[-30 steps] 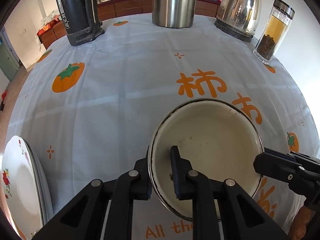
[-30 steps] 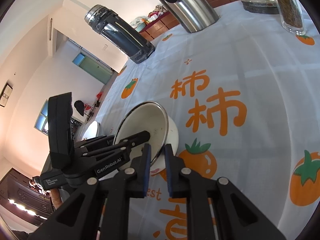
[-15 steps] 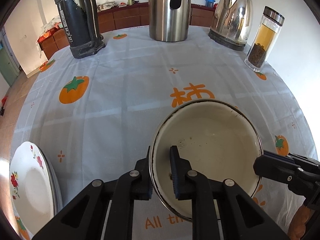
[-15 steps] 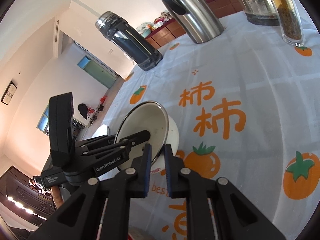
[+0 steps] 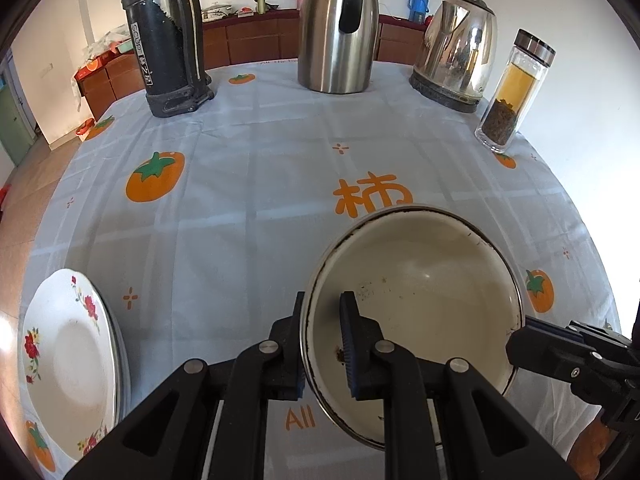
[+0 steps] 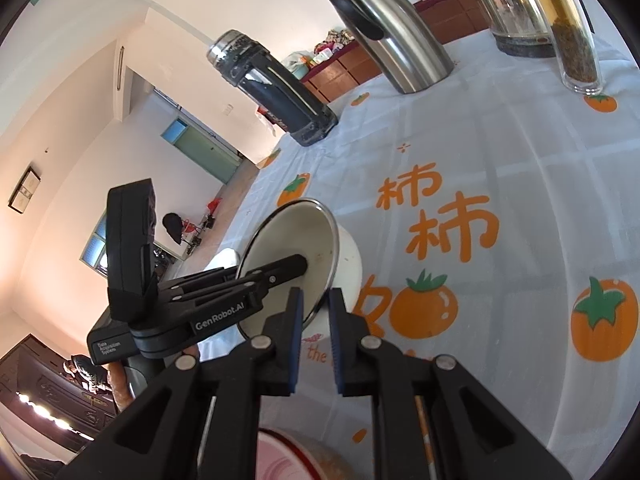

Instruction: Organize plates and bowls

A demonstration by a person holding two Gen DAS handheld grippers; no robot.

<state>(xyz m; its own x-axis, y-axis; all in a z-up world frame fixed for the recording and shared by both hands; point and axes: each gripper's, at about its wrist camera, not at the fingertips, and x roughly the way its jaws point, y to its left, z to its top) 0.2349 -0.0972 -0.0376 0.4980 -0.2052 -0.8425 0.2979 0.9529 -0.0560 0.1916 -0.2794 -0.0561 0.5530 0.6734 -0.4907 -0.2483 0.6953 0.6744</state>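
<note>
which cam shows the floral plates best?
Left wrist: the floral plates lie stacked at the table's left edge, rims and flowers clear. In the right wrist view they are almost wholly hidden behind the left gripper and enamel bowl.

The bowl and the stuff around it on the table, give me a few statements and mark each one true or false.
1. Both grippers clamp the bowl's rim. True: the left gripper pinches the near rim and the right gripper the opposite side.
2. The bowl is full of soup. False: it is empty, with only small dark specks inside.
3. A stack of flowered plates lies left of the bowl in the left wrist view. True.
4. The glass bottle is lying on its side. False: it stands upright on the tablecloth, beside the kettle.
5. The tablecloth is plain red. False: it is pale blue with orange fruit prints.
</note>
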